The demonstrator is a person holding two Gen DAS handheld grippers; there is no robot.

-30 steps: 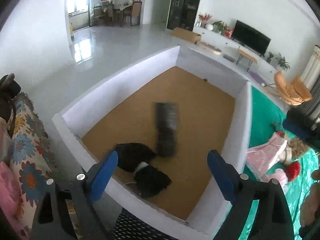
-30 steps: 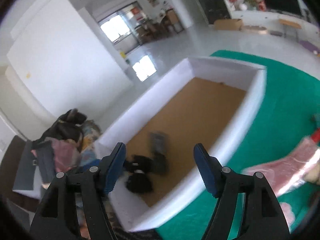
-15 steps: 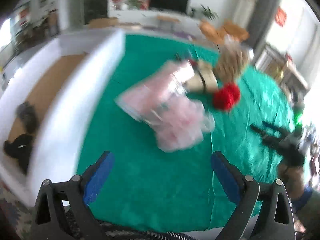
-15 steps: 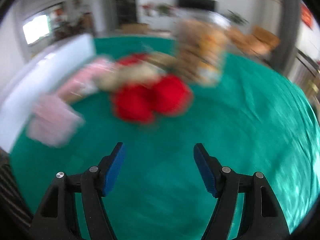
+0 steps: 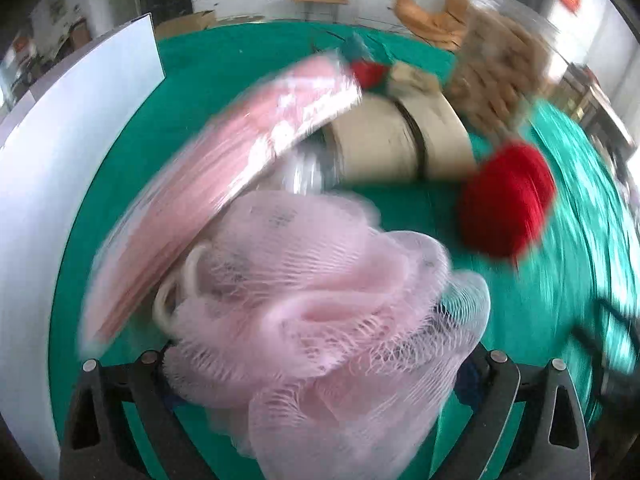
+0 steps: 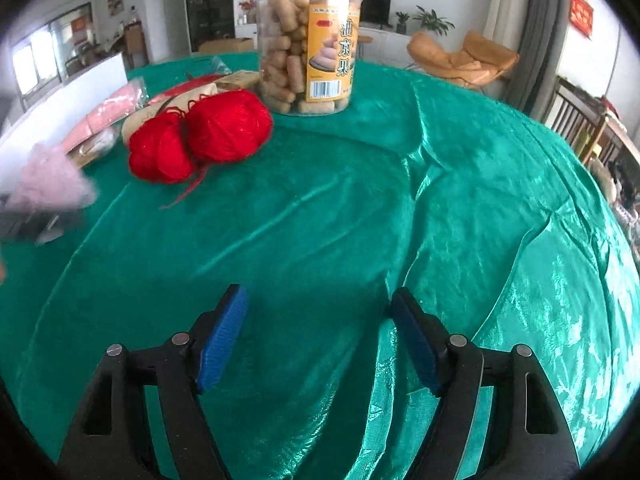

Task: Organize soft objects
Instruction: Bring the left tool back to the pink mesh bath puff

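Note:
A pink mesh bath pouf (image 5: 320, 312) fills the space between the wide-apart jaws of my left gripper (image 5: 320, 368), hiding the pads; the jaws have not closed on it. It also shows blurred at the left of the right wrist view (image 6: 48, 180). Behind it lie a pink packaged cloth (image 5: 240, 160), a beige roll with a black band (image 5: 400, 148) and red yarn balls (image 6: 200, 136). My right gripper (image 6: 320, 332) is open and empty over the green cloth (image 6: 360, 208).
A clear jar of snacks (image 6: 308, 44) stands behind the yarn. The white wall of the storage box (image 5: 60, 152) runs along the left. The green cloth is rumpled at the right, near the table edge.
Both grippers swung from the box to the table. My left gripper moved forward until the pink pouf sits between its jaws. My right gripper settled lower, facing the yarn and jar.

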